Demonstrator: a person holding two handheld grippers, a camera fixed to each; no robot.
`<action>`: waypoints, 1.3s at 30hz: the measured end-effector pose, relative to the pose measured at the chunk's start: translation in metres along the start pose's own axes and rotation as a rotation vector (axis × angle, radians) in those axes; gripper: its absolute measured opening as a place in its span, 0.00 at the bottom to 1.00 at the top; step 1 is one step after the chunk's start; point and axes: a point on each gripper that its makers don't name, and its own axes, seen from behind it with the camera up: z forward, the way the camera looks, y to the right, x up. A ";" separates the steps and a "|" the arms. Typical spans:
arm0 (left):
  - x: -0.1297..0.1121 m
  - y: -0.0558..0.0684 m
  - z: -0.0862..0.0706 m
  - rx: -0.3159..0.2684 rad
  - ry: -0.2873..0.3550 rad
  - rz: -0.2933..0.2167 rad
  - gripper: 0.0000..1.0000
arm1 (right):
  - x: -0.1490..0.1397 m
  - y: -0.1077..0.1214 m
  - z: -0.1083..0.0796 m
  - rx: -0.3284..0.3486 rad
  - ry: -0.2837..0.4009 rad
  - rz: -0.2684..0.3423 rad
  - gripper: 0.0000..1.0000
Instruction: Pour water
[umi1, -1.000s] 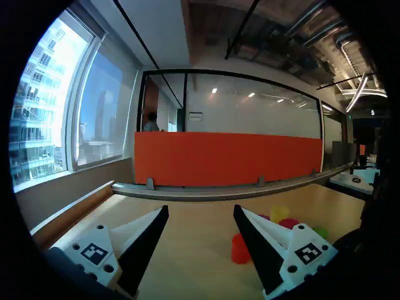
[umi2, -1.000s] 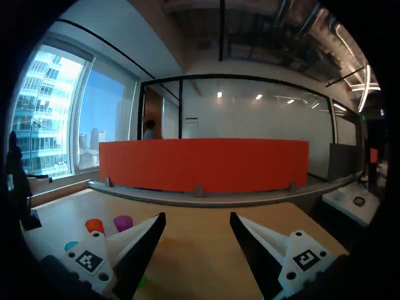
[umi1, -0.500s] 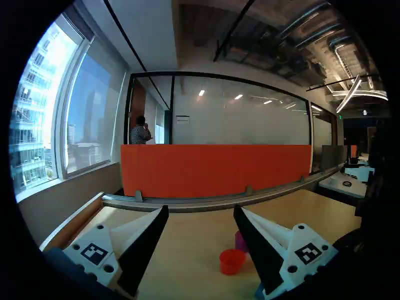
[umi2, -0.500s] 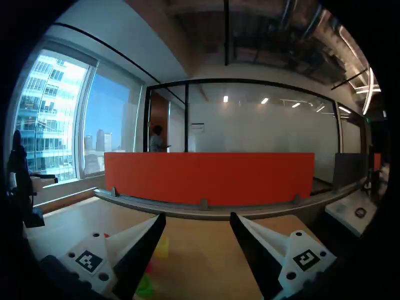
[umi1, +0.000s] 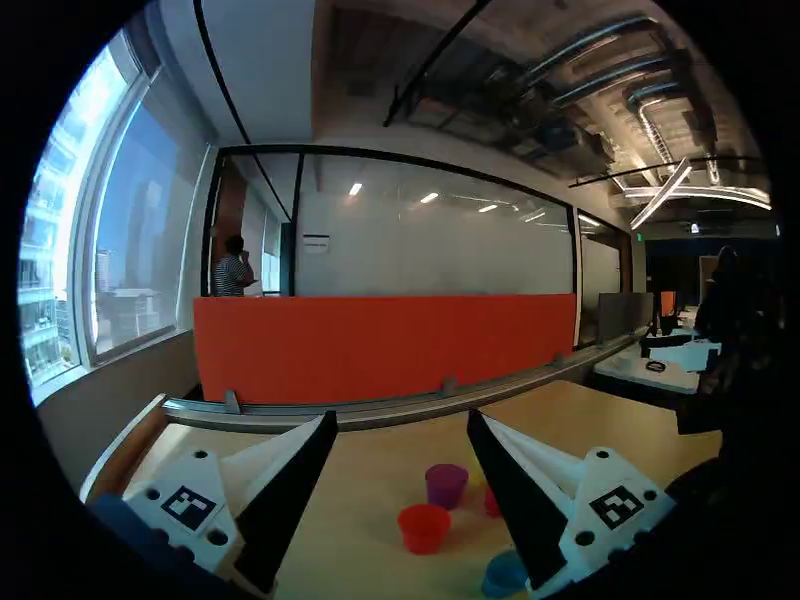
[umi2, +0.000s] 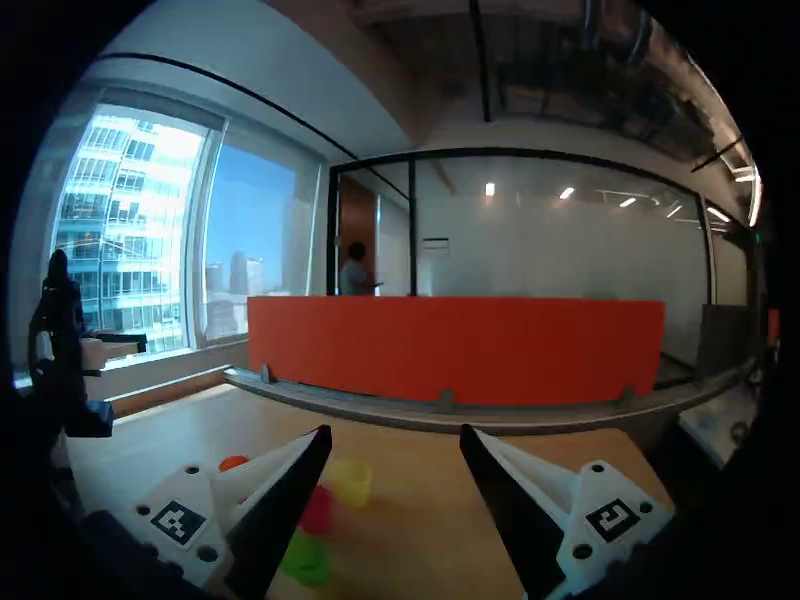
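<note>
Left gripper (umi1: 400, 415) spread, empty, purple cup (umi1: 446, 485), red cup (umi1: 424, 527), blue cup (umi1: 503, 574) lower centre, right gripper (umi2: 394, 430) spread, yellow cup (umi2: 350, 481) below centre, contents indiscernible

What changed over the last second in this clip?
The left gripper swung right, so a purple cup, red cup and blue cup now sit ahead of it. The right gripper swung left, toward a yellow cup, pink cup and green cup. Nothing grasped; both stayed open and empty.

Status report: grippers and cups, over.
Left gripper open, empty. Right gripper open, empty. Red cup and purple cup ahead of left, yellow cup ahead of right, all on the table. Nothing in the way.
</note>
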 end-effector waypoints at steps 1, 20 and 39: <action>0.000 0.003 0.000 -0.017 -0.001 0.001 0.96 | 0.001 -0.005 0.000 0.024 0.000 0.002 0.99; -0.003 0.043 -0.012 -0.237 -0.012 -0.016 0.97 | 0.014 -0.067 -0.008 0.271 0.007 -0.044 0.99; -0.038 0.058 -0.018 -0.335 -0.116 0.029 0.97 | -0.016 -0.071 -0.007 0.303 -0.112 -0.060 0.99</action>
